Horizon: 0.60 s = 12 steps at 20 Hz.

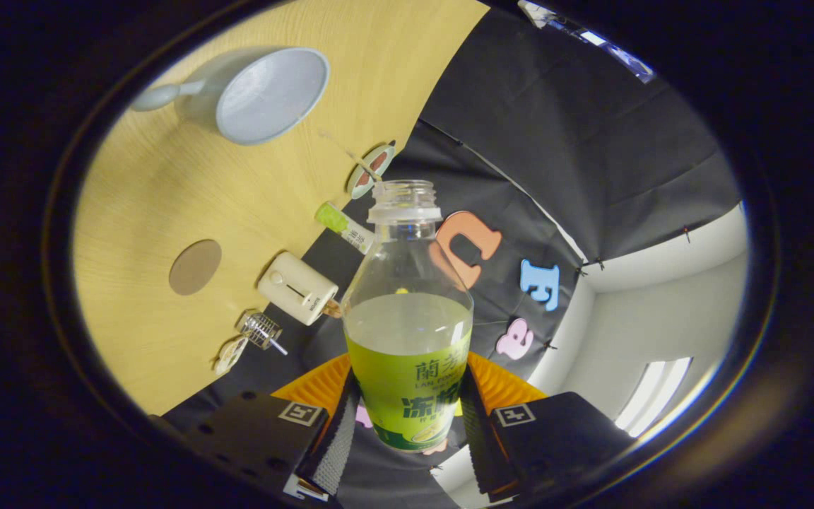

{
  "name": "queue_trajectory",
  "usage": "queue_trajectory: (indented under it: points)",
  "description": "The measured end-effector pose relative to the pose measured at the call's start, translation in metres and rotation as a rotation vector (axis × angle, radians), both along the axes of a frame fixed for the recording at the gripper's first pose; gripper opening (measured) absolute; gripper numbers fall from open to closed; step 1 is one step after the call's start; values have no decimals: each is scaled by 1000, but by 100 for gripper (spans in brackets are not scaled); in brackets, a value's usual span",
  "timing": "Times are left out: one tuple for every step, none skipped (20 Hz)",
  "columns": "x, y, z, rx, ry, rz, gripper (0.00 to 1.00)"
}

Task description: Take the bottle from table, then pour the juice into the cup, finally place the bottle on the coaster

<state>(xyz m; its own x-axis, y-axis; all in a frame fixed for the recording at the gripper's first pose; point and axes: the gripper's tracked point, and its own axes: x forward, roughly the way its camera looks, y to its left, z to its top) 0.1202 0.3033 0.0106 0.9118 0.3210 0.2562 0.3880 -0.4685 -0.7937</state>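
Gripper view: gripper (407, 417) clamped on the bottle (408, 332), both fingers pressing its labelled lower body, cap off, juice about halfway up. Beyond the fingers, tilted table (167, 212) carrying the cup (258, 95), the round coaster (195, 266), and a pale box (298, 288), possibly a timer.

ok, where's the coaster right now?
In the gripper view the coaster lies flat on the wooden table, apart from the held bottle, between the cup and the small cream box.
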Motion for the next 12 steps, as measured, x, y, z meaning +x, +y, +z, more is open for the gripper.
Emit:
queue_trajectory:
  points:
    - [1, 0, 0, -2, 0, 1, 74]
    - [1, 1, 0, -3, -2, 2, 74]
    - [2, 1, 0, -1, -2, 3, 74]
    - [1, 0, 0, 3, -2, 3, 74]
    - [1, -1, 0, 11, 1, 1, 74]
    - [0, -3, -1, 31, 17, -3, 74]
    - [2, -5, -3, 61, 39, -8, 74]
    - [5, -7, -7, 99, 67, -13, 74]
    - [6, -7, -8, 137, 87, -13, 74]
    - [6, -8, -7, 166, 97, -12, 74]
    - [5, -7, -5, 194, 109, -9, 74]
    - [5, -8, -8, 237, 137, -10, 74]
